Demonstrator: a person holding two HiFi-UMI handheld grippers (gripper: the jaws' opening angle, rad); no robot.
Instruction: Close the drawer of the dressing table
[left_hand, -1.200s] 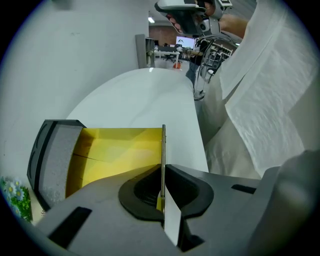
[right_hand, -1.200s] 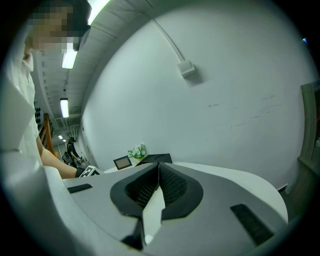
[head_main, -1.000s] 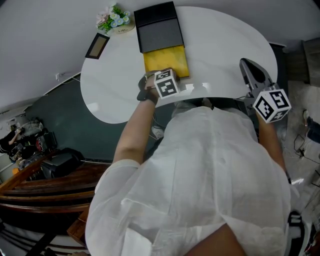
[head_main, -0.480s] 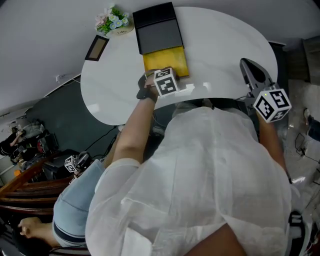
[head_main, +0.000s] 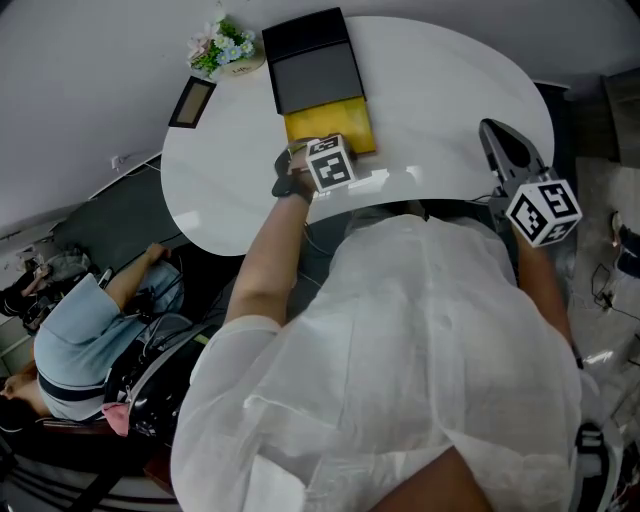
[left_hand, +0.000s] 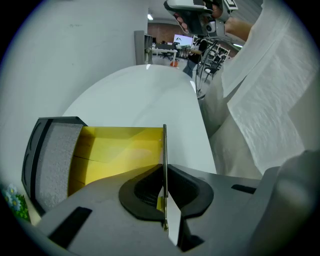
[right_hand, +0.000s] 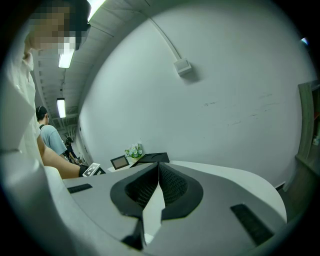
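Between the left jaws: thin front wall (left_hand: 164, 150) of the yellow drawer (left_hand: 115, 150), pinched tight. That grip looks meant for pushing it in.
Drawer: slid out of the black case (left_hand: 30, 155) ahead of the jaws, on the worktop (left_hand: 150, 95); not closed yet.
Left gripper (left_hand: 164, 200): points steeply down, forearm reached over the worktop.
Right gripper (right_hand: 157, 192): jaws pressed together, empty, about level, well off to the side.

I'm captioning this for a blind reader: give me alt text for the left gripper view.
The left gripper is shut on the thin front wall of an open yellow drawer, pulled out of a black box on a white table.
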